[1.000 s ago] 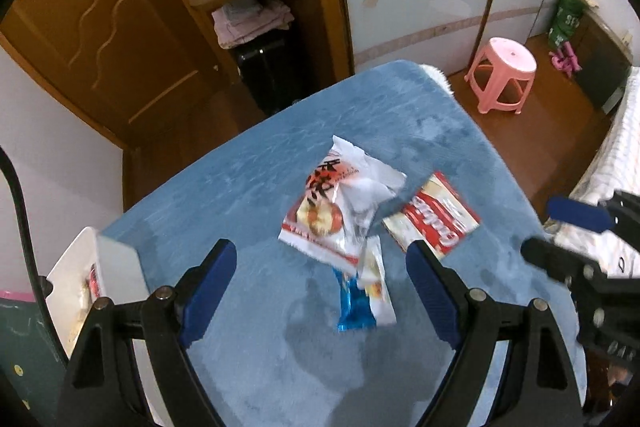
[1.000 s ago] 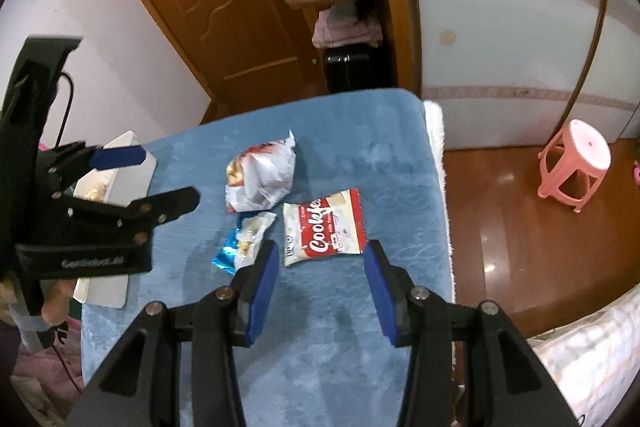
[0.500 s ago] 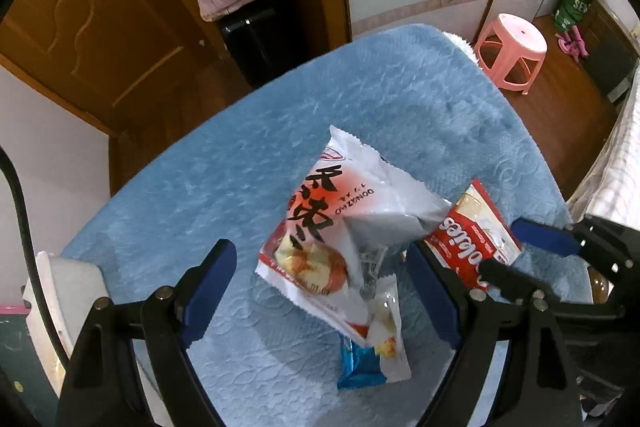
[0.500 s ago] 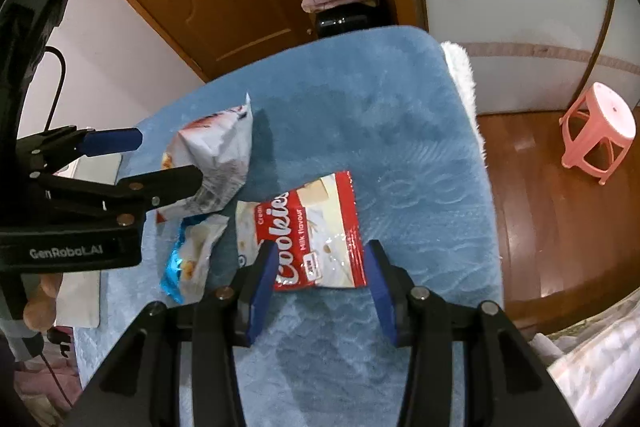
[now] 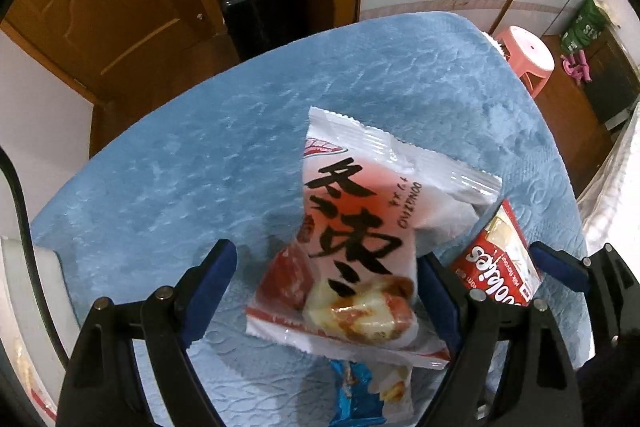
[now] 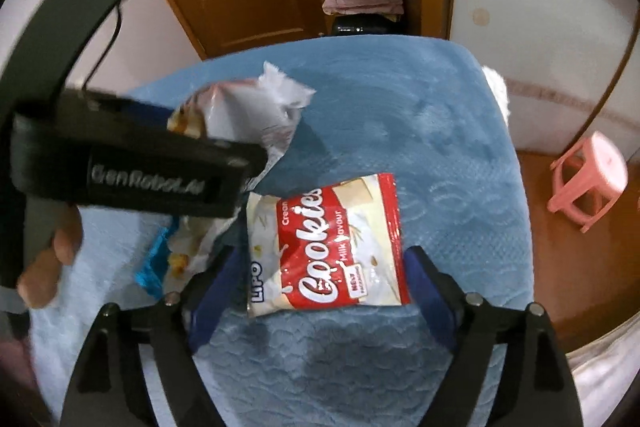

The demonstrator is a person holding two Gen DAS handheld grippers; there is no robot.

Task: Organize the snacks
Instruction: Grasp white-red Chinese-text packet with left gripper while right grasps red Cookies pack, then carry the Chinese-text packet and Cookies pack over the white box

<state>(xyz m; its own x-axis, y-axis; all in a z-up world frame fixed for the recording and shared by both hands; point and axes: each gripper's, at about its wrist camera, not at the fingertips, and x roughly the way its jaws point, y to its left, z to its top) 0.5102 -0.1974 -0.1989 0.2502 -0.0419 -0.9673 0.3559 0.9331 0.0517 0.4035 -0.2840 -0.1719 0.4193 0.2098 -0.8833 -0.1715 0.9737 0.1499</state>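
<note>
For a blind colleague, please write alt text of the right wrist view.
The open right gripper hangs over a red-and-white cookies packet that lies on a blue quilted cloth, one finger on each side. To the left, the left gripper reaches over a white snack bag.

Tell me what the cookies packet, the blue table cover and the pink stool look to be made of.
Cookies packet: thin glossy plastic film, judging by its sheen, printed face and crimped edges.
Blue table cover: soft, matte plush fabric with a quilted scallop pattern; likely fleece.
Pink stool: probably moulded plastic, going by its uniform colour and smooth one-piece form.
</note>
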